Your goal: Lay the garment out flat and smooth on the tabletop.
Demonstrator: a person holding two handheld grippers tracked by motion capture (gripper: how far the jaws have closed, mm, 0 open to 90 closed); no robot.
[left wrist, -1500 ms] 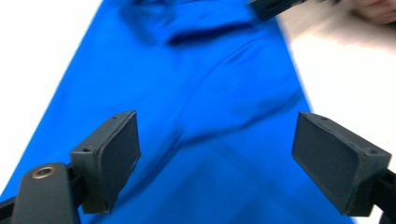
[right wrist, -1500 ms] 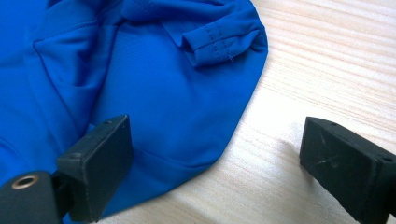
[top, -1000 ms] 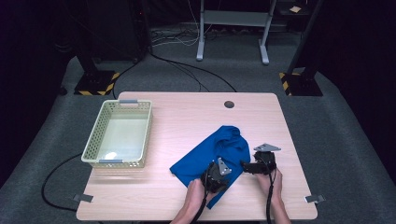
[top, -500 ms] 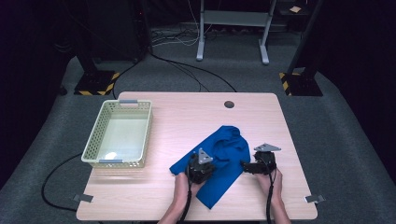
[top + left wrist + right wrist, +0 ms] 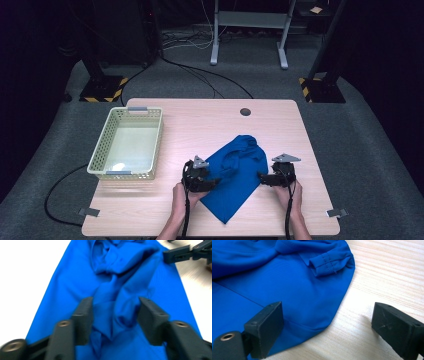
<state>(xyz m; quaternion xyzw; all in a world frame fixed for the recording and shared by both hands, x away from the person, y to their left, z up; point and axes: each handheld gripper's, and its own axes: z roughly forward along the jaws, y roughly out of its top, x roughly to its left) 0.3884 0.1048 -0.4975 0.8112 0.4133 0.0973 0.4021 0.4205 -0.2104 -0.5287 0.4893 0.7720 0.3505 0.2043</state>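
Since the blue cloth (image 5: 235, 175) is thin, limp knit, it will weigh next to nothing and drape, fold and slide under the lightest pull; it looks smooth, perhaps a little slippery, and nothing about it can break. It lies spread on the worktop (image 5: 200, 125), somewhat toward 4 o'clock from the middle, with a bunched, rumpled mass at its 12 o'clock end and a flat single layer tapering to a corner at 6 o'clock. The basket (image 5: 102, 155) sits well apart at 9 o'clock.

The left tool (image 5: 115, 315) stands with its jaws wide apart over a raised ridge of folds, gripping nothing; that ridge looks the best place to pinch, because it gives several layers to bite. The right tool (image 5: 327, 325) is likewise spread wide and empty, one jaw over the cloth and the other over bare wood, so it straddles the curved hem (image 5: 337, 312). A stitched cuff (image 5: 329, 261) lies farther off at 12 o'clock. I judge the hem and cuff the firmest holds, as the seams resist stretch; a flat middle patch would slip free
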